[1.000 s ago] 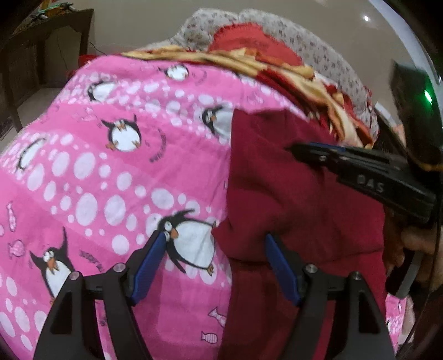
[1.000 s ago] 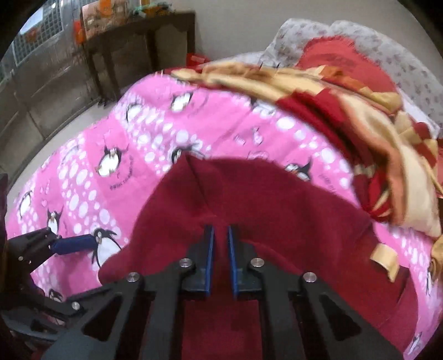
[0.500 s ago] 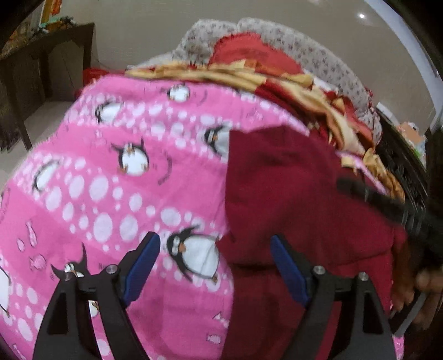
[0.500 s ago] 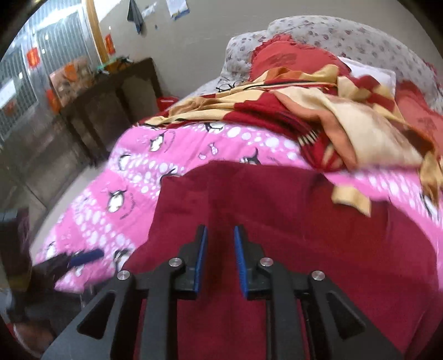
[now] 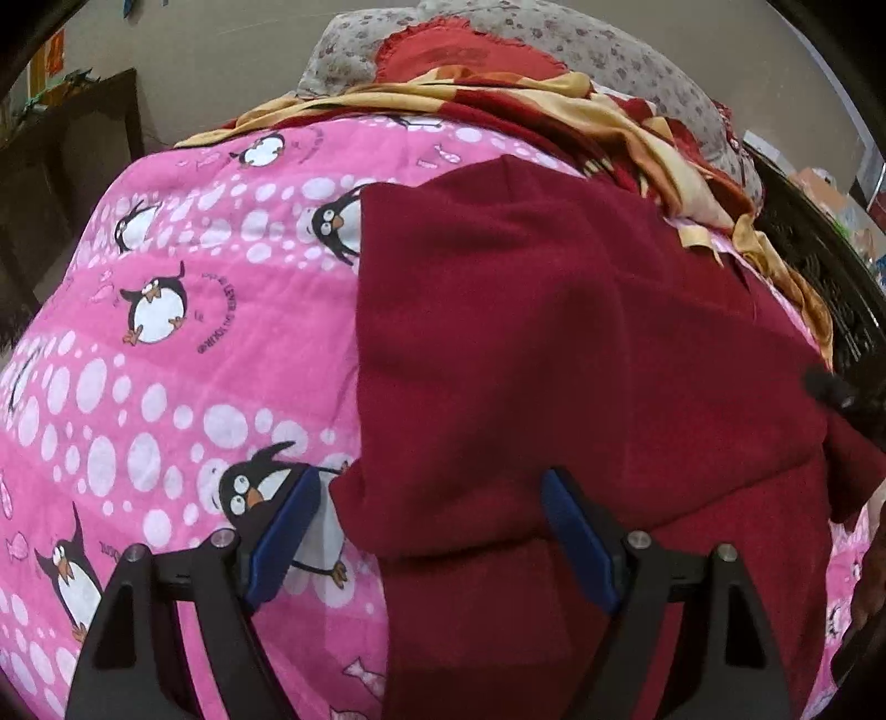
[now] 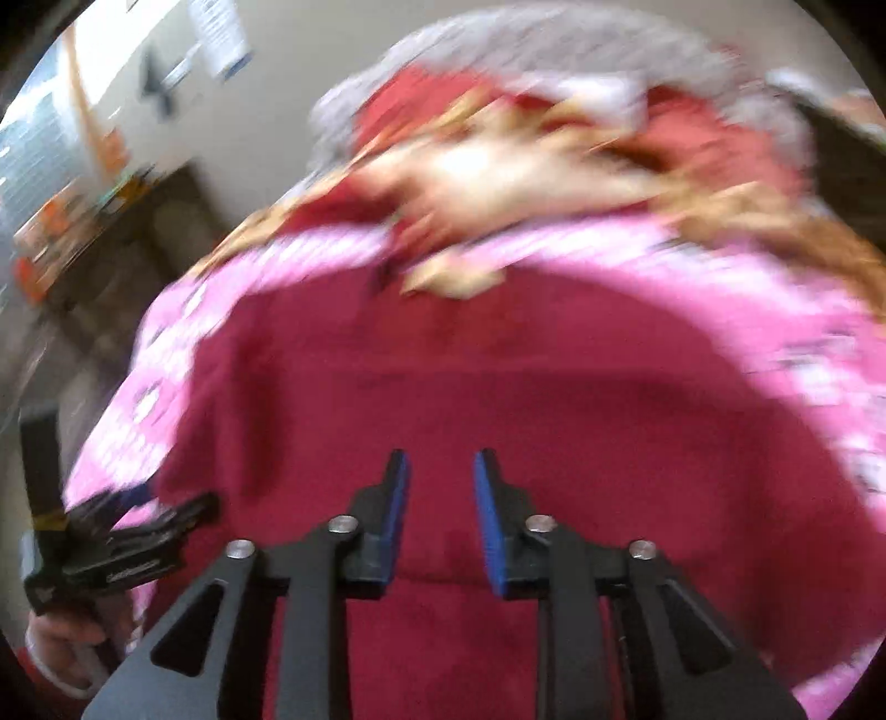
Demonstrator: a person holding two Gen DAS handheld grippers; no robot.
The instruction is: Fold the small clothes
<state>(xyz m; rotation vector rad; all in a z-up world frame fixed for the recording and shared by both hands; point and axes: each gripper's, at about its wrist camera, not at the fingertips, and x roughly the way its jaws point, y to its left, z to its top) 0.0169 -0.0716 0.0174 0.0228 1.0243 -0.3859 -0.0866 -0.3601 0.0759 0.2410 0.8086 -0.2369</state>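
A dark red garment (image 5: 554, 343) lies spread and partly folded on a pink penguin blanket (image 5: 183, 332). My left gripper (image 5: 429, 520) is open, its blue pads wide apart over the garment's near left corner, with cloth between them but not pinched. In the blurred right wrist view the same red garment (image 6: 498, 387) fills the middle. My right gripper (image 6: 440, 487) hovers above it with its jaws opening and nothing gripped between the pads. The left gripper (image 6: 127, 548) shows at that view's lower left, held by a hand.
A red and yellow patterned cloth (image 5: 554, 111) is heaped at the far end of the bed against a grey flowered pillow (image 5: 609, 44). A dark wooden table (image 5: 72, 166) stands to the left beyond the bed. A dark basket-like edge (image 5: 819, 266) runs along the right.
My right gripper let go of the red garment, its jaws parted, and it swung right with a roll. My left gripper shifted along the garment's near corner and opened slightly wider.
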